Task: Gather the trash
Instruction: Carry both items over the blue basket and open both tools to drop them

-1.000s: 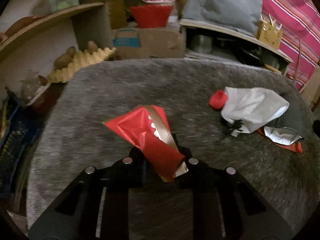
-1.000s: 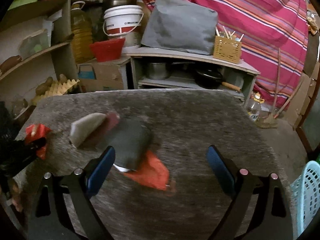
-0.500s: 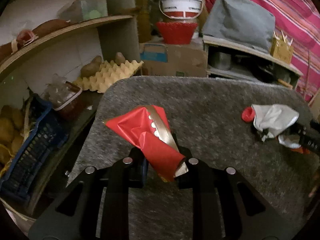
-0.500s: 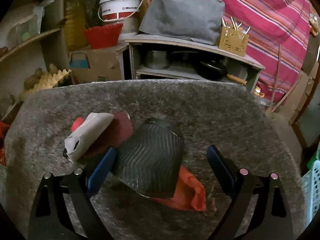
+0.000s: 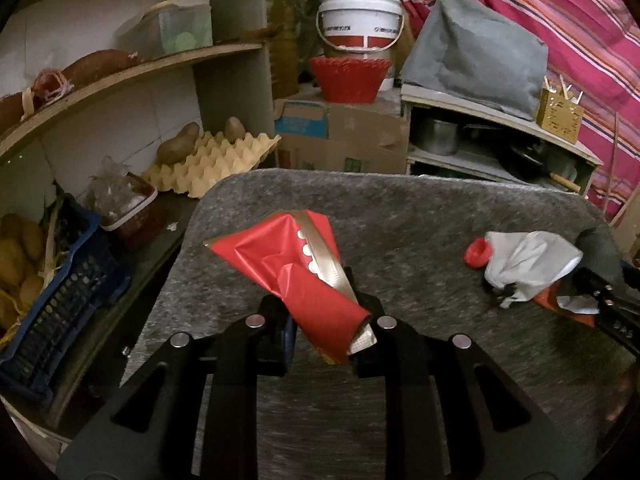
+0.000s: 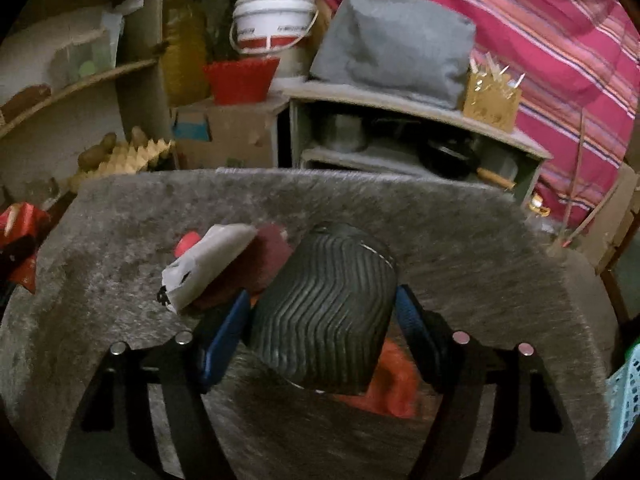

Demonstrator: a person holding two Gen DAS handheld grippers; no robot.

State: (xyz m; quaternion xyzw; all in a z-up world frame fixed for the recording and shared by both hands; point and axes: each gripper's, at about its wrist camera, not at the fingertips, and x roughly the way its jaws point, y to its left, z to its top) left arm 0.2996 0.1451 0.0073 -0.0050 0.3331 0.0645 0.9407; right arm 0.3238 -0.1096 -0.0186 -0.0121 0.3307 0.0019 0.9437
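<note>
My left gripper (image 5: 322, 332) is shut on a crumpled red and gold wrapper (image 5: 296, 272) and holds it above the grey felt table (image 5: 400, 216). My right gripper (image 6: 320, 332) has its blue pads closed against a black ribbed cup (image 6: 324, 312) lying on its side. Under the cup lies an orange-red wrapper (image 6: 392, 380). To the cup's left lie a grey-white pouch (image 6: 208, 268) with a red cap (image 6: 187, 242) and a dark red piece (image 6: 264, 256). The pouch (image 5: 528, 264) and right gripper (image 5: 612, 304) also show in the left wrist view.
Left of the table stand shelves with an egg tray (image 5: 212, 160), potatoes and a blue crate (image 5: 52, 292). Behind are a cardboard box (image 5: 340, 136), a red basket (image 5: 348, 80), a white bucket (image 5: 360, 20) and a shelf with pots. A turquoise basket (image 6: 624, 392) is at the right.
My right gripper moved forward over the black cup and closed on it. My left gripper lifted and drew back to the left with the red wrapper still held.
</note>
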